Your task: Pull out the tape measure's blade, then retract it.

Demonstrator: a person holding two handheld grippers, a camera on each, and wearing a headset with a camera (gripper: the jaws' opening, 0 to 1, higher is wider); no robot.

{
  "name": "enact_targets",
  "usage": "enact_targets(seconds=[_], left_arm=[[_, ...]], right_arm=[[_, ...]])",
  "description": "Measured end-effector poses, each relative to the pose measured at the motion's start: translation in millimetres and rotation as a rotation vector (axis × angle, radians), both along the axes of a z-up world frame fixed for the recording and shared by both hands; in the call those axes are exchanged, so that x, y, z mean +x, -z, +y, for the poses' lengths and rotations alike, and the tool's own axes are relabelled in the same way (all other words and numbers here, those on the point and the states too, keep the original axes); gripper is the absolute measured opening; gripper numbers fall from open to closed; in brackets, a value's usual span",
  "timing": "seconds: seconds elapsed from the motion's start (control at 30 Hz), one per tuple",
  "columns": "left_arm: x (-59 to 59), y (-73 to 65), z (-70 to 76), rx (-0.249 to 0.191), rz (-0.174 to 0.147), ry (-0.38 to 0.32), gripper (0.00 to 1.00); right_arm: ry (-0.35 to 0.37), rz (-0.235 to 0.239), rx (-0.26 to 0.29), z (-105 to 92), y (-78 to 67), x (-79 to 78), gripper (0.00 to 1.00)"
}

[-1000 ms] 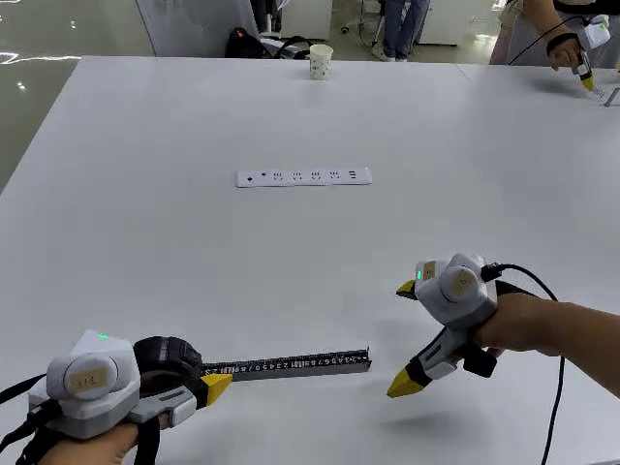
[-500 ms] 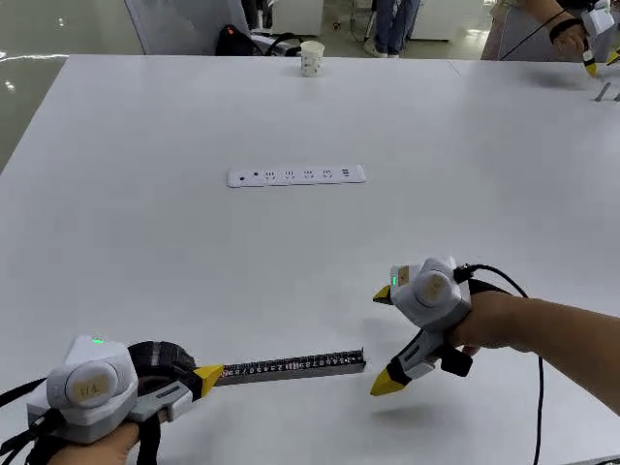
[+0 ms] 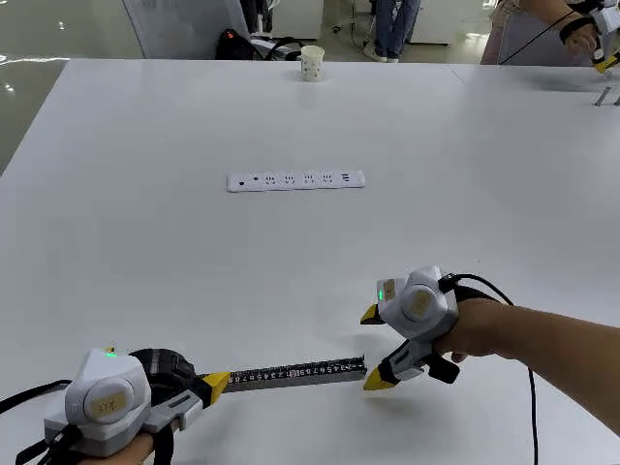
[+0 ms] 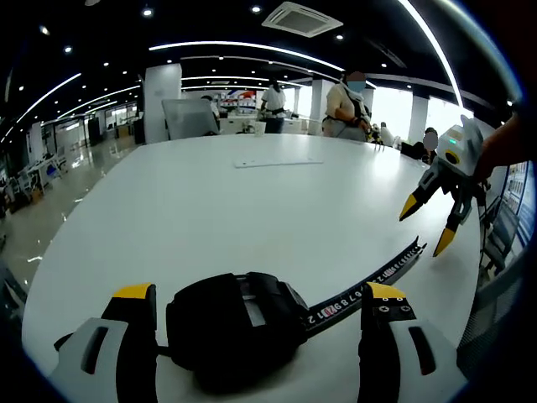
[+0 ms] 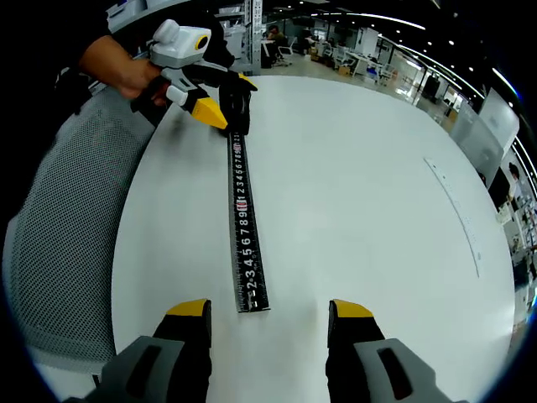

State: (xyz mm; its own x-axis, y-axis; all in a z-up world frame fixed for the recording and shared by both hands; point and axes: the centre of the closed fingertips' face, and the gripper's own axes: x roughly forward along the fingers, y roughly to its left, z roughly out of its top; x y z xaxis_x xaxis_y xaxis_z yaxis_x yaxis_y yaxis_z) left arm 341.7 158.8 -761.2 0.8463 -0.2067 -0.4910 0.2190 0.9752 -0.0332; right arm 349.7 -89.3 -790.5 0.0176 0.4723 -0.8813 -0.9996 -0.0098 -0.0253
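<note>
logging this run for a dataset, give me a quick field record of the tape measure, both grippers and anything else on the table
tape measure case: black, between the fingers of the left gripper; contact unclear
blade: pulled out part way across the white table, numbers facing up
blade tip: between the fingers of the right gripper, not gripped
right gripper state: open
other items: power strip mid-table; paper cup near the far edge
task stage: blade out, not yet retracted

Tape measure case (image 4: pixel 235 323) black; blade (image 5: pixel 245 235) black, white numerals, some red. Left gripper (image 4: pixel 258 292), right gripper (image 5: pixel 268 309) white-grey, yellow tips. Table (image 3: pixel 291 116) white.
</note>
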Motion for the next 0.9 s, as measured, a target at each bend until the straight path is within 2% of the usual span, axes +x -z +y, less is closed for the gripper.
enact_targets(seconds=[0.03,0.1,0.3,0.5,0.53,0.6,0.9], left_arm=[[0.5,-2.3,-0.2,-0.006,-0.013,-0.005,0.99],[1.4,-3.5,-0.1,-0.038,-0.019,-0.029,0.99],[-3.6,1.6,3.8,-0.032,-0.007,-0.063,0.99],[-3.3,-1.1,7.0,-0.040,-0.021,-0.069,0.99],[-2.1,-3.3,9.8,-0.028,-0.034,-0.077,0.99],[-0.6,-6.9,12.4,-0.034,-0.050,-0.082,0.99],[-0.9,-7.0,11.0,-0.031,-0.042,-0.076,0.99]], right_arm=[[-0.011,0.001,-0.005,0.8,0.8,-1.4,0.50],[-0.044,0.001,-0.024,0.6,4.4,-5.0,0.45],[-0.095,0.002,-0.064,-0.6,13.8,-11.5,0.34],[-0.105,0.005,-0.066,0.7,13.9,-12.2,0.26],[-0.102,0.006,-0.066,0.7,14.0,-11.7,0.24],[-0.090,0.007,-0.068,0.1,14.3,-10.2,0.23],[-0.084,0.018,-0.078,-1.9,16.1,-13.3,0.15]])
